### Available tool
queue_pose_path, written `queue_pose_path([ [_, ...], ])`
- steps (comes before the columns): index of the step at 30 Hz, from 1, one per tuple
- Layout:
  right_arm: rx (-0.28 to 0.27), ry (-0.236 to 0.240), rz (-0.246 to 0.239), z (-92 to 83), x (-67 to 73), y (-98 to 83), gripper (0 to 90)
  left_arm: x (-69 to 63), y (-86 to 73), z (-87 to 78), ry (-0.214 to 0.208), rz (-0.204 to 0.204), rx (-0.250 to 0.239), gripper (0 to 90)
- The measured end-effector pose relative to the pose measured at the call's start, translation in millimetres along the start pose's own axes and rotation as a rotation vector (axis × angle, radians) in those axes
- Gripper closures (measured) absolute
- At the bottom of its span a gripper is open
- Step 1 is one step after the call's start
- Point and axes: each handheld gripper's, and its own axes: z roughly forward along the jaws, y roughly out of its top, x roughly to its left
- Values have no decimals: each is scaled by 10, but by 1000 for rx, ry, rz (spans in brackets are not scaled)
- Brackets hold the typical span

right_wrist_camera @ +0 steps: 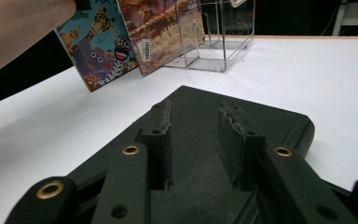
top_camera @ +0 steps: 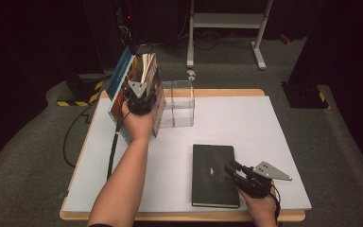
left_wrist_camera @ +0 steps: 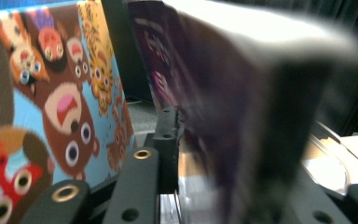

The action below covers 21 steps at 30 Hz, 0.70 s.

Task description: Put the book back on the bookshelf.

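Surface: white tabletop (top_camera: 246, 142) with a light wood edge, rectangular, matte. Room: dark, grey carpet, a white metal stand (top_camera: 227, 23) behind the table.

Picture books (top_camera: 139, 90): two thin, glossy, colourful volumes standing upright at the table's far left, just beside a clear acrylic box (top_camera: 179, 104); long axis near vertical, tops leaning slightly away from the person, spines down.

Left gripper (top_camera: 139, 97): at the books; in the left gripper view a purple-covered book (left_wrist_camera: 242, 116) stands between its jaws, the cartoon-animal cover (left_wrist_camera: 56, 107) lying outside them. Whether the pads press cannot be told.

Black notebook (top_camera: 213, 175): flat, matte, hard-cornered, lying near the front edge, long axis running away from the person.

Right gripper (top_camera: 236, 172): jaws apart, resting over the notebook's right edge, clamping nothing.
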Motion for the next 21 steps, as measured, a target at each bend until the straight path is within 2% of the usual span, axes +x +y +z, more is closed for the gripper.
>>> queue_pose_path([
  [4,1,-2,2,4,-9,-3,647,-50,-77,-94,0,16,13,673],
  [7,3,-1,2,6,-5,-4,644,-81,-135,-183,2,13,26,658],
  [13,5,1,-6,14,20,-8,638,-130,-196,-417,10,57,19,618],
  [17,9,-1,-7,20,17,-10,637,-120,-225,-574,-9,42,20,608],
  [21,13,-8,-6,25,12,-15,630,-126,-297,-740,-35,49,19,594],
])
